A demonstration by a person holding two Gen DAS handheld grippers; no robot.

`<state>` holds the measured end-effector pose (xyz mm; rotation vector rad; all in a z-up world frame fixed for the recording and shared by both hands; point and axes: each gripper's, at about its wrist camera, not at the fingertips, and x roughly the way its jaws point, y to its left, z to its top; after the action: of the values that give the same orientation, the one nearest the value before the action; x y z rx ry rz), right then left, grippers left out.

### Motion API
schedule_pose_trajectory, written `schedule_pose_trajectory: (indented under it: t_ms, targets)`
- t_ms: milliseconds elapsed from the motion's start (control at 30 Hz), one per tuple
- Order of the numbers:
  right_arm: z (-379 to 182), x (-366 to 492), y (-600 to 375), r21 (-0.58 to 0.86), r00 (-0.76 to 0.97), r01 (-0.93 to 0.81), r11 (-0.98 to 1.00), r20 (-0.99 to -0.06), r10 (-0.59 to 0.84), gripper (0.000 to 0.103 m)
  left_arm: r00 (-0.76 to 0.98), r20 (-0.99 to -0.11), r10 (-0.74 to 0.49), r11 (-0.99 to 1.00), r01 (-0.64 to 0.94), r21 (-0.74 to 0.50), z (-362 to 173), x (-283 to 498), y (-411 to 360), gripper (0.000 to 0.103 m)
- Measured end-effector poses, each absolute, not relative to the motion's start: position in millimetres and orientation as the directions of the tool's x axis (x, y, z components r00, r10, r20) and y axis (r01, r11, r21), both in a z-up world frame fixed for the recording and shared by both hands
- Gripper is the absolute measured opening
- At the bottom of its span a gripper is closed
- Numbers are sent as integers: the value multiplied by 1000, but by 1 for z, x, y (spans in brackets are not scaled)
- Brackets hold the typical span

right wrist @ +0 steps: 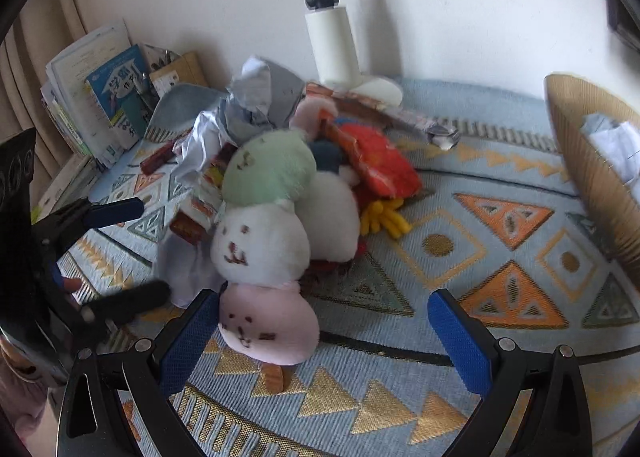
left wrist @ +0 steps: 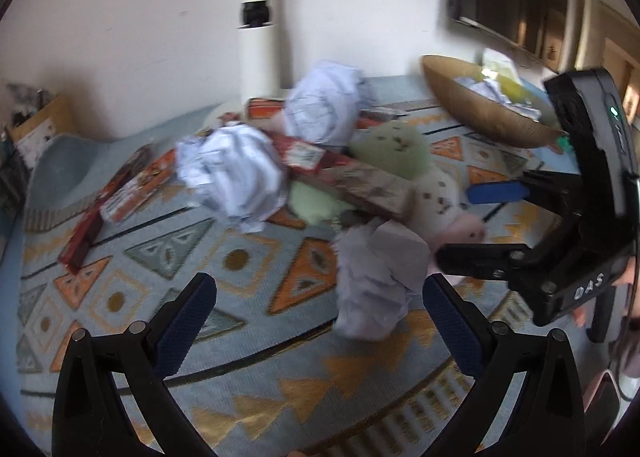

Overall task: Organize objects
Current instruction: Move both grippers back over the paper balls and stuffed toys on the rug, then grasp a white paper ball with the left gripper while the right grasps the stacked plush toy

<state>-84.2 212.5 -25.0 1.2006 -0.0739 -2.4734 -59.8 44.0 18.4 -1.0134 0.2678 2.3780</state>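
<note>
Hovering over the rug (left wrist: 256,341), the left tongs (left wrist: 320,309) gape wide beside a paper wad (left wrist: 376,281), while in the right view the right tongs (right wrist: 324,331) spread around the plush's (right wrist: 264,241) pink end.

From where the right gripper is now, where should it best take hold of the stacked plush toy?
Probably grip the pink end ball of the plush toy, coming in from the near side along the rug. It lies nearest, clear of the pile, partly between the open fingers of the right gripper; shift left to centre it before closing.
</note>
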Motion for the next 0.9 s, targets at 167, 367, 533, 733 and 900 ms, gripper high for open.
schedule_pose_trajectory:
  t_ms: [167, 367, 533, 733, 900]
  targets:
    - [-26, -84, 205, 181, -554, 320, -930, -761, -339, 103, -553, -781, 289, -844, -532, 64, 3, -66, 68, 103]
    - [-26, -84, 208, 201, -553, 316, -927, -755, -353, 103, -508, -808, 297, -865, -502, -3, -3, -77, 64, 103]
    - [-27, -84, 211, 196, -553, 317, -928, -757, -348, 103, -508, -808, 297, -865, -502, -2, -4, -77, 66, 103]
    - [-27, -83, 209, 195, -554, 316, -929, -757, -347, 103, -508, -808, 297, -865, -502, -3, -4, -77, 65, 103]
    - [-27, -82, 214, 220, -555, 315, -923, -747, -367, 103, -508, -809, 297, -865, -502, -3, -3, -77, 64, 103]
